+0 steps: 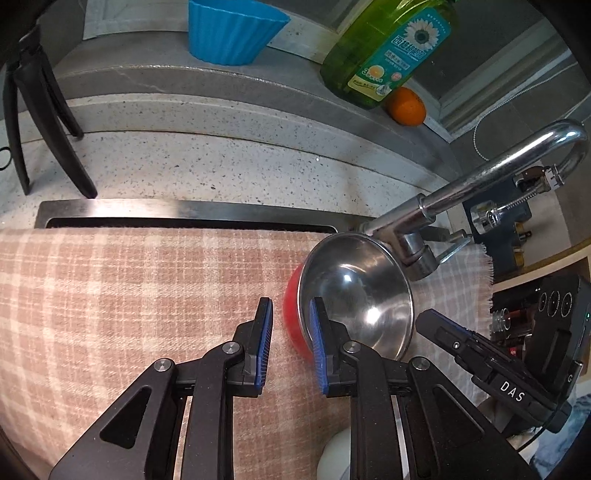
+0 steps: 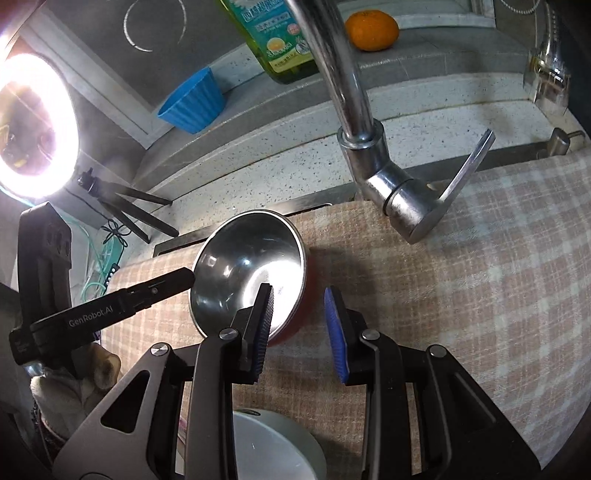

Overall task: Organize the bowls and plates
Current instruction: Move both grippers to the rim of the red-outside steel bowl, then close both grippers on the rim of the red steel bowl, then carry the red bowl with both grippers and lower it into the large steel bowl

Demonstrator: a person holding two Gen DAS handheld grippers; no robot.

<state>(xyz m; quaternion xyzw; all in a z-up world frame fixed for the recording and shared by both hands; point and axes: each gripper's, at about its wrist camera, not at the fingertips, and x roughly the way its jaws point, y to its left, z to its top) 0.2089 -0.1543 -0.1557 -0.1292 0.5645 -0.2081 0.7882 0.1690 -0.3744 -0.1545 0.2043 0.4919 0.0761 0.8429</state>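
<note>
A steel bowl with a red outside [image 1: 354, 291] rests tilted on a pink checked cloth [image 1: 129, 295] laid over the sink. My left gripper [image 1: 291, 314] is open, its right finger inside the bowl's rim and its left finger outside it. In the right wrist view the same bowl [image 2: 243, 266] sits left of centre. My right gripper [image 2: 299, 299] is open, its left finger over the bowl's near rim, its right finger beside the bowl above the cloth [image 2: 461, 295]. A white bowl [image 2: 273, 446] shows below the right gripper, partly hidden.
A chrome faucet [image 2: 369, 147] arches over the cloth right behind the bowl. On the ledge behind stand a blue ribbed cup [image 1: 232, 29], a green soap bottle [image 1: 388, 48] and an orange [image 1: 406, 107]. A ring light [image 2: 33, 129] on a tripod stands at left.
</note>
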